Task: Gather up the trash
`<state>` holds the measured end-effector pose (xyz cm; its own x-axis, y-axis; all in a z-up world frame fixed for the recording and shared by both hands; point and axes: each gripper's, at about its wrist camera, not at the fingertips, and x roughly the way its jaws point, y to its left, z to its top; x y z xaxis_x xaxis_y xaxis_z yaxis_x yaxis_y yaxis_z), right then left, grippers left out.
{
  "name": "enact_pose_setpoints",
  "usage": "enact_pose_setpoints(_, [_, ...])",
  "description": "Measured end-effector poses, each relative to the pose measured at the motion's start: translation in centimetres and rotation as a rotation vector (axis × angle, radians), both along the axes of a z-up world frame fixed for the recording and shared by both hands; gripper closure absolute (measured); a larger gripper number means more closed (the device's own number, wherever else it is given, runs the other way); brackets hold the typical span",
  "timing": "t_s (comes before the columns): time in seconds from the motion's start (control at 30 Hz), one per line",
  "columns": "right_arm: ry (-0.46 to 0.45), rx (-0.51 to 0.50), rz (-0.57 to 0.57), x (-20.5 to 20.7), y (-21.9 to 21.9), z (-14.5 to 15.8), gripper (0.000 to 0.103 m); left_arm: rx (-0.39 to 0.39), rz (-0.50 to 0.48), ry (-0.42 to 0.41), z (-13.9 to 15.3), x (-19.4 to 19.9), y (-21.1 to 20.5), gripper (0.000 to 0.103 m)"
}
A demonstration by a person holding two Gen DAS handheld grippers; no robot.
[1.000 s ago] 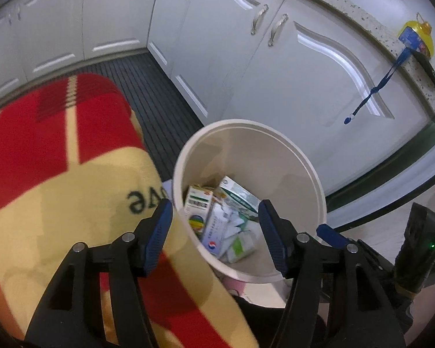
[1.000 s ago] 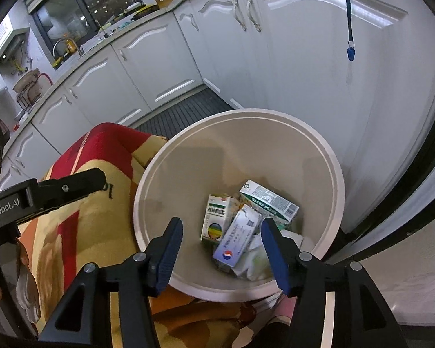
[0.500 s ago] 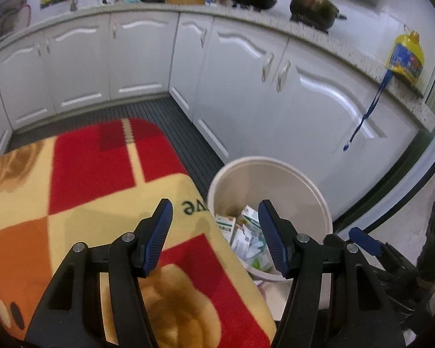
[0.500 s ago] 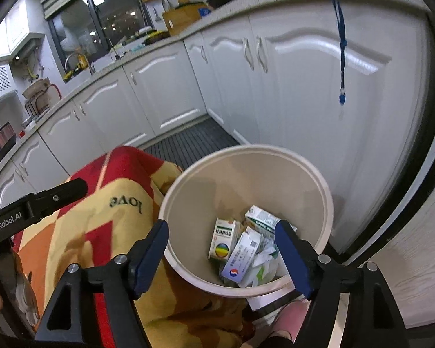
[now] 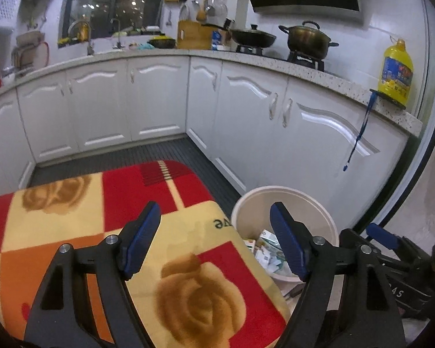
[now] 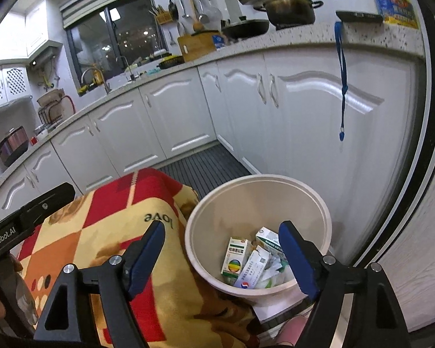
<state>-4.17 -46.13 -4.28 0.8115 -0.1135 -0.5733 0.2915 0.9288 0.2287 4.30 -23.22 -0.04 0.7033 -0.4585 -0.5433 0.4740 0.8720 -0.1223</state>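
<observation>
A beige round trash bin (image 6: 214,220) (image 5: 246,206) stands on the floor beside the blanket-covered table. Several small cartons and paper scraps (image 6: 246,264) (image 5: 268,253) lie at its bottom. My right gripper (image 6: 221,249) hovers above and in front of the bin, its jaws still opening, nothing between them. My left gripper (image 5: 214,232) hangs over the blanket's corner to the left of the bin, its jaws also opening and empty. The left gripper's body (image 6: 29,217) shows at the left edge of the right wrist view.
A red, orange and yellow blanket (image 5: 101,203) (image 6: 107,232) covers the table. White kitchen cabinets (image 5: 275,121) run in an L behind the bin. A blue lanyard (image 6: 342,81) hangs from the counter. A yellow oil bottle (image 5: 397,72) and pots (image 5: 307,39) stand on top. Dark slatted mat (image 5: 130,153) lies on the floor.
Both grippers rose and drew back from the bin, tilting up so the countertop and window came into view. Both pairs of jaws spread wider. The trash stays in the bin.
</observation>
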Motion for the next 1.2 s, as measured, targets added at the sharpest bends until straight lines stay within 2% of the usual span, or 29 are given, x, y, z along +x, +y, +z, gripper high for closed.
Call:
enact_pose_setpoints(0.17, [-0.049, -0.017, -0.007, -0.7, 0.9, 1.0, 0.02, -0.01, 0.027, -0.048, 1.0, -1.1, 1.3, 0.026])
enact_pose_setpoints(0.43, [-0.081, -0.069, -0.037, -1.5, 2.6, 2.0, 0.017, 0.045, 0.065, -0.113, 1.8, -2.5, 1.8, 0.026])
enact_pose_setpoints(0.8, [-0.098, -0.12, -0.074, -2.3, 3.6, 3.3, 0.014, -0.005, 0.025, -0.112, 2.5, -3.5, 2.0, 0.026])
enact_pose_setpoints(1.2, [-0.111, -0.157, -0.081, -3.0, 4.5, 4.5, 0.013, -0.022, 0.005, -0.101, 2.7, -3.8, 2.0, 0.026])
